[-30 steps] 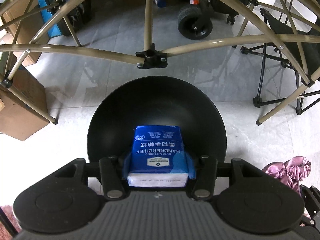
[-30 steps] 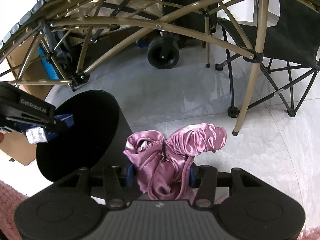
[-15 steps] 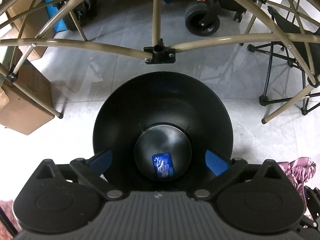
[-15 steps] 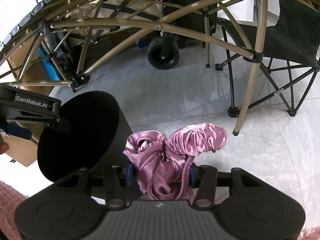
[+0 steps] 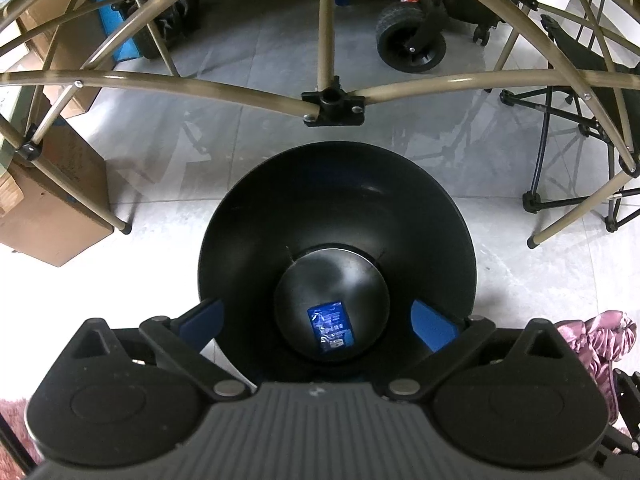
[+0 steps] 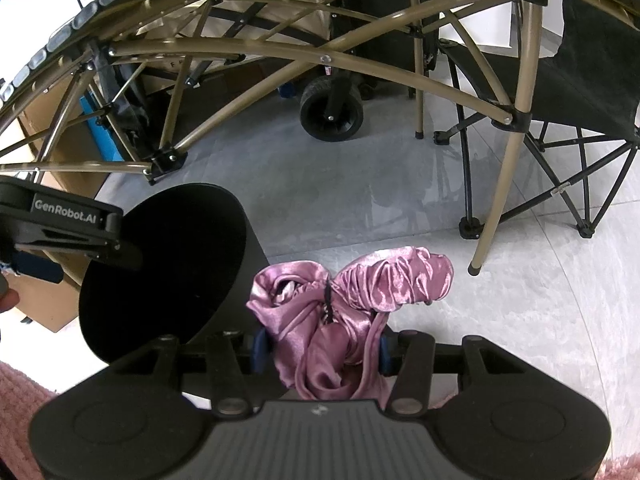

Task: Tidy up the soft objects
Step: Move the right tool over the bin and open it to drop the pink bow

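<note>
The pink satin cloth (image 6: 344, 320) was bunched between the blue pads (image 6: 259, 350) of the right gripper (image 6: 320, 354), whose jaws were closed on its lower folds; the gathered upper part, tied at the middle by a thin black band, spread above the fingers and hung over the pale tiled floor (image 6: 500, 320). In the left wrist view the same cloth appeared at the right edge (image 5: 596, 340). The left gripper (image 5: 320, 322) stood with its jaws wide apart, having opened within the last second, and nothing lay between its blue pads (image 5: 434, 324). It pointed steeply down into the mouth of the black bin (image 5: 336, 184). The blue tissue pack (image 5: 331, 330) lay flat on the bin's round bottom, well below the fingers and touching neither pad. In the right wrist view the bin (image 6: 168, 272) stood just left of the cloth, with the left gripper (image 6: 60, 232) over its left rim and a fingertip of the person's hand (image 6: 8, 300) at the frame's edge. Beyond the bin, the tan tubular frame (image 5: 332, 96) of a folding structure crossed both views. A cardboard box (image 5: 44, 208) sat on the floor to the left. Farther back were a black rubber wheel (image 5: 410, 46) and a black folding chair (image 6: 592, 80).
</note>
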A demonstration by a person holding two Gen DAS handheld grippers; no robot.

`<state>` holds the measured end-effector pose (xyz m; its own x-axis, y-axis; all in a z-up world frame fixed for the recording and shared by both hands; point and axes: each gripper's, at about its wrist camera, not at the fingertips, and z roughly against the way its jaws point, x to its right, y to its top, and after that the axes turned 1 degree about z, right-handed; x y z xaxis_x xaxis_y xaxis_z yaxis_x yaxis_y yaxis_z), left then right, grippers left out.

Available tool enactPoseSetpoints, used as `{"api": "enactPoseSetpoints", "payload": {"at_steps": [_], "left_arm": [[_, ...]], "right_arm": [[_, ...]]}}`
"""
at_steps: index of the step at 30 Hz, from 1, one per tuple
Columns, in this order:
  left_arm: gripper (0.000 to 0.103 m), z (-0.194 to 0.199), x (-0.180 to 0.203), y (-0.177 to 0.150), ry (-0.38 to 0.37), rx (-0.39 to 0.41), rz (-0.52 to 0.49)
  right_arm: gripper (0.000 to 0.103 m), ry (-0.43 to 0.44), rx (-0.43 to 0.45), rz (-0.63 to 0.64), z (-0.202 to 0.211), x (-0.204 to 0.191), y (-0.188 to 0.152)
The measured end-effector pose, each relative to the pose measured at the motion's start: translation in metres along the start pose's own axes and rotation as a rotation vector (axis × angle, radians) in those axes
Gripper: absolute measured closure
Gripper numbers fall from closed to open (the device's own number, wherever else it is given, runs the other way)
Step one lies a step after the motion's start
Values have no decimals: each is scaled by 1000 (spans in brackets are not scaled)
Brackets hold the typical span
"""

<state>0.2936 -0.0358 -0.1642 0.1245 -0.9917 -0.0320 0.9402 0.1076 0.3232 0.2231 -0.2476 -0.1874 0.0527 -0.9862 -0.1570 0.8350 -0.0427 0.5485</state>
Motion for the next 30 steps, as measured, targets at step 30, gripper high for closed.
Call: {"api": "enactPoseSetpoints", "payload": {"at_steps": [30], "left_arm": [[0, 19, -85, -3, 9, 54, 130]], "right_arm": [[55, 65, 6, 117, -6, -80, 25]]}}
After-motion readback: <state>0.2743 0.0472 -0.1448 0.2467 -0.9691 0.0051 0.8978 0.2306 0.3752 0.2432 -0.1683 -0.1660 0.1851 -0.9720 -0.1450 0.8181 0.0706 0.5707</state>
